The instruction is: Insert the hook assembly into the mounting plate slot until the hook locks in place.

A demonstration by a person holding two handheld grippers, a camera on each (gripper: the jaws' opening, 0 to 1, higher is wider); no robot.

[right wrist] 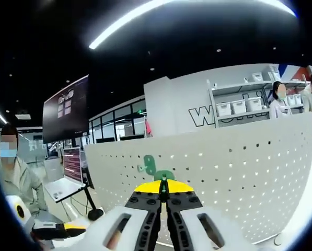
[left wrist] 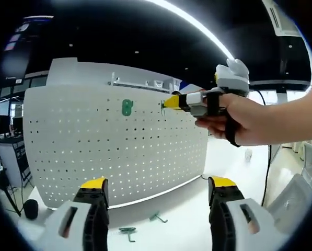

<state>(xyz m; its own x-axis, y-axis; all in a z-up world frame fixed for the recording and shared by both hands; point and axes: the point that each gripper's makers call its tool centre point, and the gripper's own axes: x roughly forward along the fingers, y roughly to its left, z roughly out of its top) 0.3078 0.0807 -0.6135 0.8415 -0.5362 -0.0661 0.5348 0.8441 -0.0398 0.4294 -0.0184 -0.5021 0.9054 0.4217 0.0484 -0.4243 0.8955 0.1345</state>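
A white perforated mounting plate (left wrist: 93,151) stands upright on the table. One green hook (left wrist: 126,107) hangs on it near the top. To its right, a hand holds my right gripper (left wrist: 172,101) against the plate, with a second green hook (left wrist: 162,105) at its yellow tips. In the right gripper view the jaws are pressed together on that hook (right wrist: 163,175), right at the plate (right wrist: 239,167), and the mounted hook (right wrist: 148,164) sits just left of it. My left gripper (left wrist: 158,191) is held back from the plate, open and empty.
Two spare green hooks (left wrist: 128,231) (left wrist: 157,217) lie on the white table at the plate's foot. A seated person (right wrist: 12,178) and a laptop (right wrist: 67,180) are off to the left behind the plate. Shelves with bins (right wrist: 239,107) stand beyond.
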